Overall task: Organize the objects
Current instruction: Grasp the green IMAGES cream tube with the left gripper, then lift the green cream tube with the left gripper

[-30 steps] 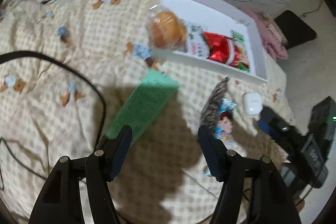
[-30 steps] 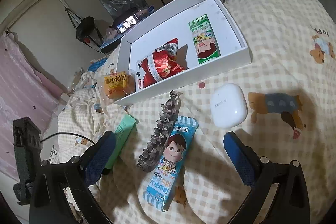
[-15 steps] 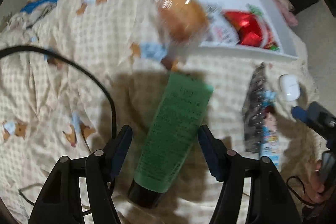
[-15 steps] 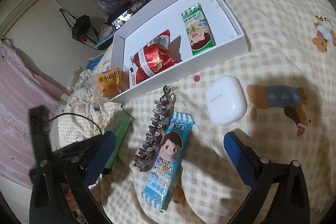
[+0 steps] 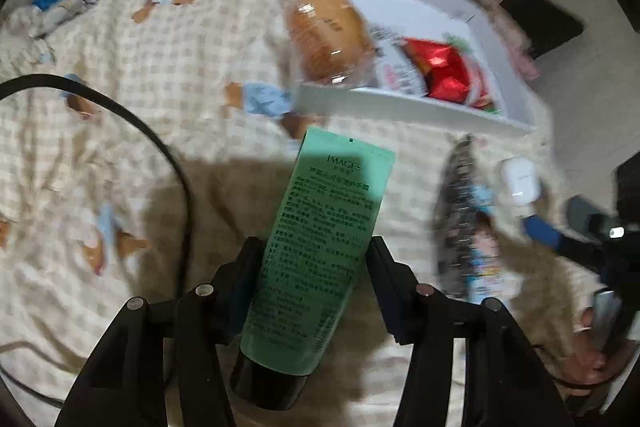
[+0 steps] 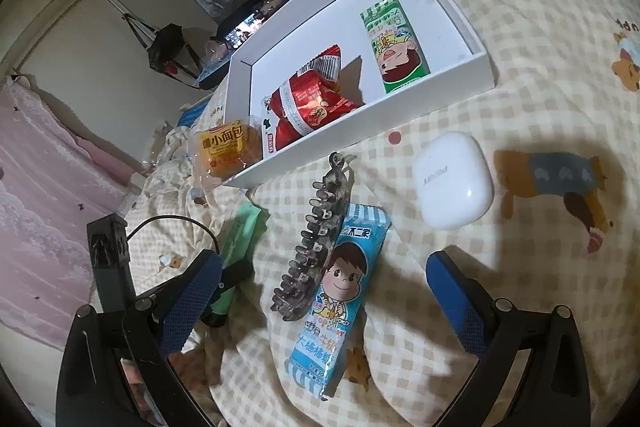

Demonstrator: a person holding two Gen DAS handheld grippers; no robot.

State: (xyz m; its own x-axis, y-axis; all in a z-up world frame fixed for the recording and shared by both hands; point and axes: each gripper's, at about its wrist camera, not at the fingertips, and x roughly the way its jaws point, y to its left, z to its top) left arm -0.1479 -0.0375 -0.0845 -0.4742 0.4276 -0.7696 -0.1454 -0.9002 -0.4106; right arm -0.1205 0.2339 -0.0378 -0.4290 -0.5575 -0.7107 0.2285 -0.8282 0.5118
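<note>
Roughly, left to right:
left gripper (image 5: pixel 316 255): jaws just been closing, pads now against both sides of green tube (image 5: pixel 320 247), pinching it
green tube: lies on checked bed cover (image 5: pixel 160 67), black cap toward camera, flat end toward white tray (image 5: pixel 400 107)
hair claw (image 6: pixel 316 239): beside blue candy pack (image 6: pixel 340 303), between right gripper (image 6: pixel 320 291) jaws
right gripper: spread wide, touching nothing
white earbud case (image 6: pixel 452 179): just right of hair claw

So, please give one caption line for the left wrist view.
Left gripper jaws closing around a green tube on the checked blanket, near the white tray.
</note>
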